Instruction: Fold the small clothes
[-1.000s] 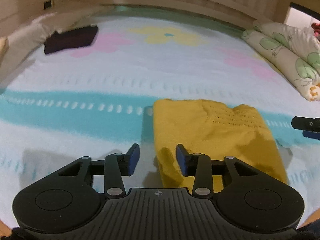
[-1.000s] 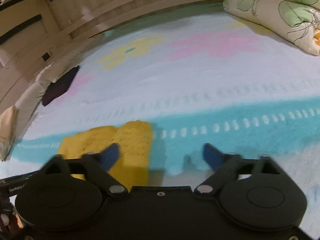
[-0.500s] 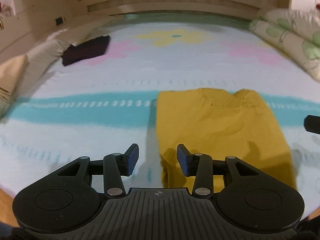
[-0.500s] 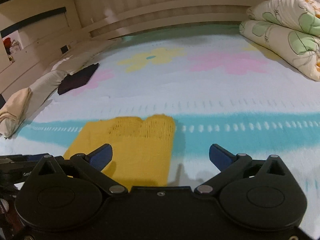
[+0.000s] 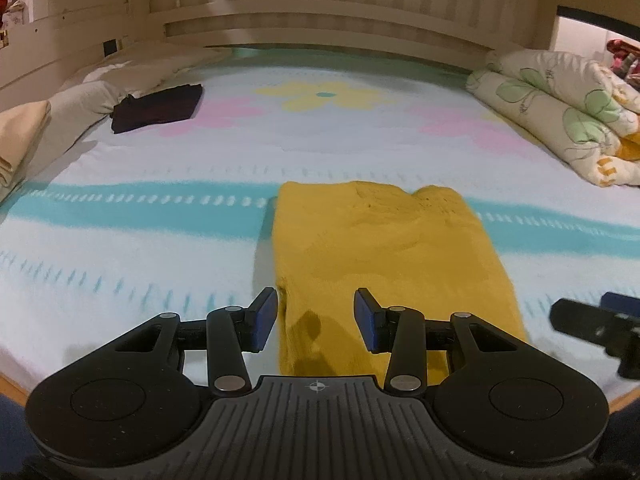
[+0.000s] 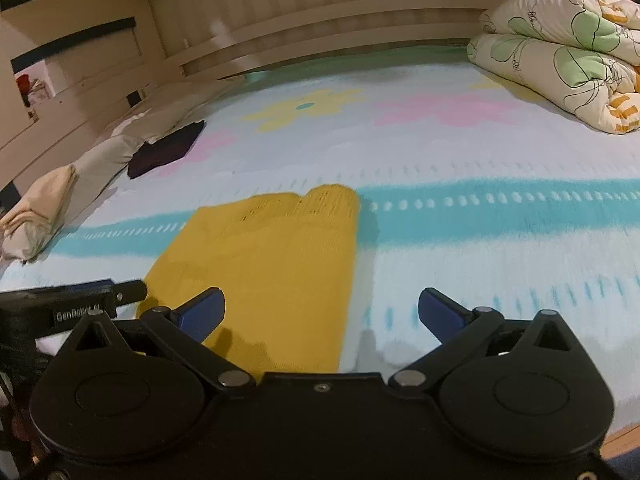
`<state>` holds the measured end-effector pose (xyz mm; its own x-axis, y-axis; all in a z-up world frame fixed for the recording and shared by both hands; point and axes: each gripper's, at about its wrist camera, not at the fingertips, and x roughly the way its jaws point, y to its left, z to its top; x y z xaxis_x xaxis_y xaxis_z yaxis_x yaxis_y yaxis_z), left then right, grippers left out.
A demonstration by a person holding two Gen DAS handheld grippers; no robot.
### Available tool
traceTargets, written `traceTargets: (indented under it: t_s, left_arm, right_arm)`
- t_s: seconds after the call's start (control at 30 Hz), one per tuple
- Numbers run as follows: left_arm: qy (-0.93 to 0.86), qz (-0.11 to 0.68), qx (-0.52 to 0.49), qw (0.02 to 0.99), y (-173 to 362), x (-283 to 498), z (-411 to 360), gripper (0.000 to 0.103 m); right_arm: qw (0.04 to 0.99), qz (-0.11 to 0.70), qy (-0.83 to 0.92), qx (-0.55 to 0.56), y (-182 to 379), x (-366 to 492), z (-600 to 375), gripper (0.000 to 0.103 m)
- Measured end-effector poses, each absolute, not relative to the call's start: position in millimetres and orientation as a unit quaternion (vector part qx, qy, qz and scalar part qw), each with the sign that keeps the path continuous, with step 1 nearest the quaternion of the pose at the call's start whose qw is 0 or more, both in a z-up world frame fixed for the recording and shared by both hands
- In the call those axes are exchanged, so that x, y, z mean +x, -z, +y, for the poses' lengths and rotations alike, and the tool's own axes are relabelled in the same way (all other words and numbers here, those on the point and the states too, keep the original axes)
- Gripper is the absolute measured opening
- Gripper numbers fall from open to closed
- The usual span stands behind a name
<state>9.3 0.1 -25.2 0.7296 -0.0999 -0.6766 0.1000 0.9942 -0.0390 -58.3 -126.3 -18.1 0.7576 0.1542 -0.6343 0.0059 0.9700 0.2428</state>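
A folded yellow knit garment (image 5: 384, 248) lies flat on the bed, across the teal stripe; the right wrist view has it at lower left (image 6: 272, 256). My left gripper (image 5: 316, 316) hovers over its near left corner, open, with nothing between the blue pads. My right gripper (image 6: 320, 314) stands wide open above the garment's near right edge, also holding nothing. The right gripper's tip (image 5: 592, 322) shows at the right edge of the left wrist view, and the left gripper's finger (image 6: 80, 300) shows at the left of the right wrist view.
The bedspread (image 5: 160, 264) is pale with teal stripes and flower shapes. A folded dark garment (image 5: 158, 106) lies far left near pillows (image 5: 80, 100). A rolled floral quilt (image 5: 560, 112) sits at the far right. A slatted headboard (image 5: 320, 20) closes the back. The bed's wooden front edge (image 6: 624, 436) is near.
Both grippers have drawn back toward the bed's near edge, so the yellow garment now lies farther ahead and more fully in view. Neither gripper's opening has changed.
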Motion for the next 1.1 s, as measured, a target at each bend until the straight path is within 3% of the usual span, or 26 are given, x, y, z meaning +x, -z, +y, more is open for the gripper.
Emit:
traceTargets:
  t_s: [0.57,0.8,1.1]
  left_arm:
    - [0.039,0.361,0.009,0.932,30.1,-22.1,-2.5,0.041]
    - [0.051,0.381,-0.004,0.923,34.3,-22.4,-2.2,0.041]
    - [0.052,0.391,0.019,0.919,38.5,-20.2,-7.0,0.041]
  right_arm:
    - [0.945,0.313,-0.026,0.091,9.1,-85.8,-98.8,0.103]
    - [0.942,0.324,0.043,0.075,8.6,-87.8,-91.8,0.102]
    - [0.931,0.349,0.006,0.101,14.7,-82.8,-91.7,0.102]
